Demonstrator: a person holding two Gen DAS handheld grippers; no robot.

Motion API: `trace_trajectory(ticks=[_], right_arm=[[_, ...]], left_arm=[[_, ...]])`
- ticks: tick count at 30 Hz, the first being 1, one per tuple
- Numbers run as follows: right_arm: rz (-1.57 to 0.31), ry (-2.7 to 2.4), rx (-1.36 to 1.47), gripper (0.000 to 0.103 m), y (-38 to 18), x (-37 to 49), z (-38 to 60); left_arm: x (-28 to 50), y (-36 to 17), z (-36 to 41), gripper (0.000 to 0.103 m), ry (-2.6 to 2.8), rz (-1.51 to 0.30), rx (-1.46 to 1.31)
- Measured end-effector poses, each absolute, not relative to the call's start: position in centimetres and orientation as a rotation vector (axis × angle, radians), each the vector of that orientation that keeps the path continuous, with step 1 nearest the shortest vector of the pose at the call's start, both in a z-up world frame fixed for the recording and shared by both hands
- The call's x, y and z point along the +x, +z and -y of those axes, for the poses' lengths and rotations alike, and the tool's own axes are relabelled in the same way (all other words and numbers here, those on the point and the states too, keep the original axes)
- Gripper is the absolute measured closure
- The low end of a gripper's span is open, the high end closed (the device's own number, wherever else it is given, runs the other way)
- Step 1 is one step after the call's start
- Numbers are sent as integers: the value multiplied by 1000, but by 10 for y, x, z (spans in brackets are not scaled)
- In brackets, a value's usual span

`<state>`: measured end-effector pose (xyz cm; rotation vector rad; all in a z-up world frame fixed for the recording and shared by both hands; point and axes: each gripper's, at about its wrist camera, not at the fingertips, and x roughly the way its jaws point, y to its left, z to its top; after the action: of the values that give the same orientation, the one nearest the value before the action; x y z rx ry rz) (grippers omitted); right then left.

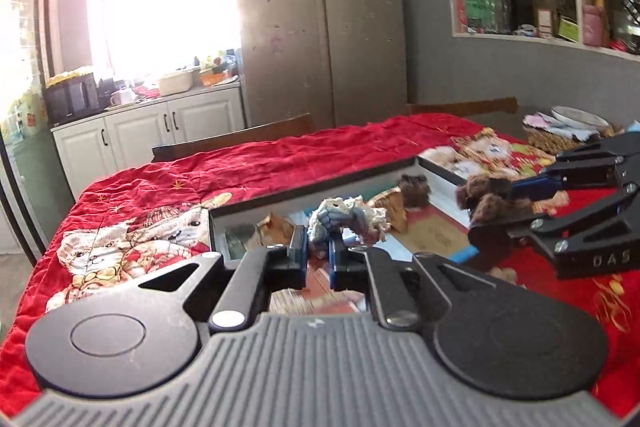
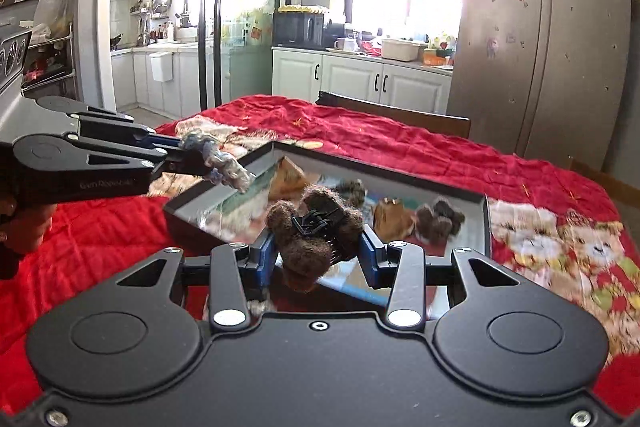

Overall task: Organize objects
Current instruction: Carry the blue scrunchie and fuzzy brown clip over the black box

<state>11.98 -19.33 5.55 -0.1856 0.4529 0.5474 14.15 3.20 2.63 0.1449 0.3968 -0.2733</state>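
A shallow black-rimmed tray (image 2: 384,171) with a mirror-like bottom lies on the red tablecloth. My left gripper (image 1: 318,245) is shut on a grey-white fuzzy scrunchie (image 1: 344,217) and holds it over the tray's left side; it also shows in the right wrist view (image 2: 224,163). My right gripper (image 2: 318,253) is shut on a brown fuzzy hair claw clip (image 2: 314,227) above the tray's near edge; the clip also shows in the left wrist view (image 1: 488,203). A brown fuzzy piece (image 2: 440,221) and a tan clip (image 2: 390,217) lie in the tray.
The red printed cloth (image 2: 400,143) covers the table. Wooden chair backs (image 2: 400,115) stand at the far edge. A wicker basket with a plate (image 1: 568,131) sits at the table's far right. Fridge, cabinets and shelves stand behind.
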Motion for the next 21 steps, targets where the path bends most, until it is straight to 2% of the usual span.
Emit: trace_trajectory(ticks=[12,21], right_arm=[[-448,505,-93,63,59,182,178],[-487,463,-58,63,31,220,169]], left_arm=[[188,22,-34,91,-210,-416,95],[213,-5,-35,91,-175,-480,106]])
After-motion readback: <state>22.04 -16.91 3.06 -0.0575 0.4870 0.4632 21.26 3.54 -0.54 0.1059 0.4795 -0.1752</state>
